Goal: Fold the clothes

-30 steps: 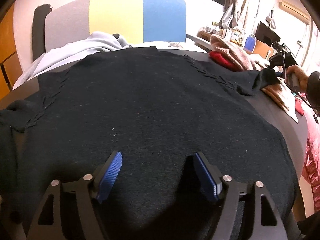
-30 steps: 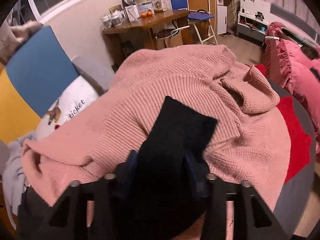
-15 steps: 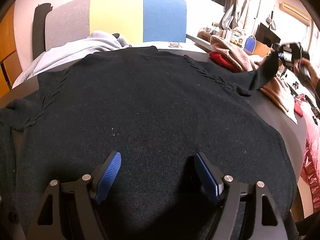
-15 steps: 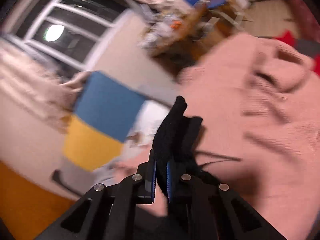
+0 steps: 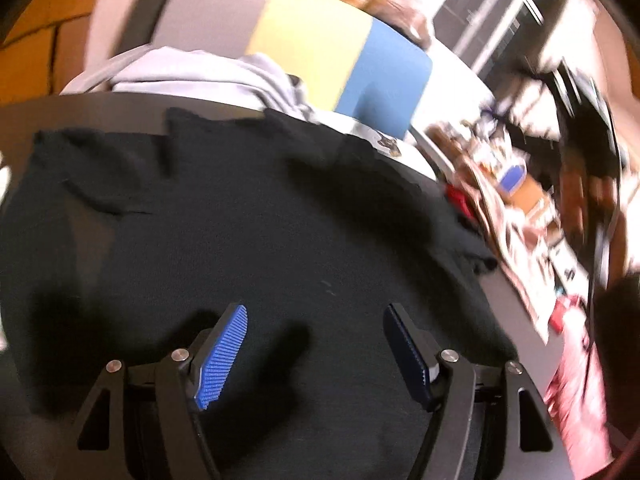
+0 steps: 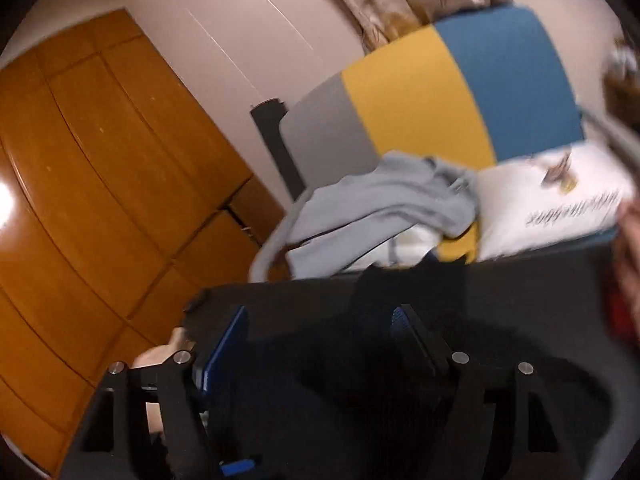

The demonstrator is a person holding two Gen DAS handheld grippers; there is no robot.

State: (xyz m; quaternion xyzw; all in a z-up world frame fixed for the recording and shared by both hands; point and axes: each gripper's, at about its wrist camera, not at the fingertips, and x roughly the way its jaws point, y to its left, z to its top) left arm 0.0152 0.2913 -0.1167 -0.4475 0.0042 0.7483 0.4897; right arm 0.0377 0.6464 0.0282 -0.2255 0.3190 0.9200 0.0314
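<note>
Left wrist view first: the left claw (image 5: 316, 332) hangs low over the black sweater (image 5: 248, 232), its two blue-padded fingers (image 5: 222, 356) spread wide with nothing between them but the knit below. The sweater covers most of the dark surface (image 5: 100, 108), running from the near edge up toward the far edge, where a strip of bare top shows. Near the far left corner the fabric is creased and ruffled. At the right edge a lump of black cloth bunches against a red garment (image 5: 456, 198), with pinkish clothing (image 5: 576, 380) lower down past the right side. Beyond the far edge lie a pale grey garment (image 5: 208, 76) and a headboard panel in grey, yellow and blue (image 5: 340, 52). The right side of this view is badly motion-blurred; whatever stands there cannot be made out.

Over to the right wrist view: the right claw (image 6: 320, 332) has its fingers set well apart too, blue pads (image 6: 224, 348) facing inward, and black fabric (image 6: 360, 380) fills the space between and under them. Whether the pads actually press on any of it cannot be told from here; the gap looks too wide for a pinch. The sweater's upper edge rises in a small peak just past the fingertips, close to the far edge of the surface. Behind it sit the same pale grey garment (image 6: 380, 200), a white pillow with dark lettering (image 6: 560, 204), the striped panel (image 6: 460, 92) and an orange wooden wardrobe (image 6: 100, 180) at the left.
</note>
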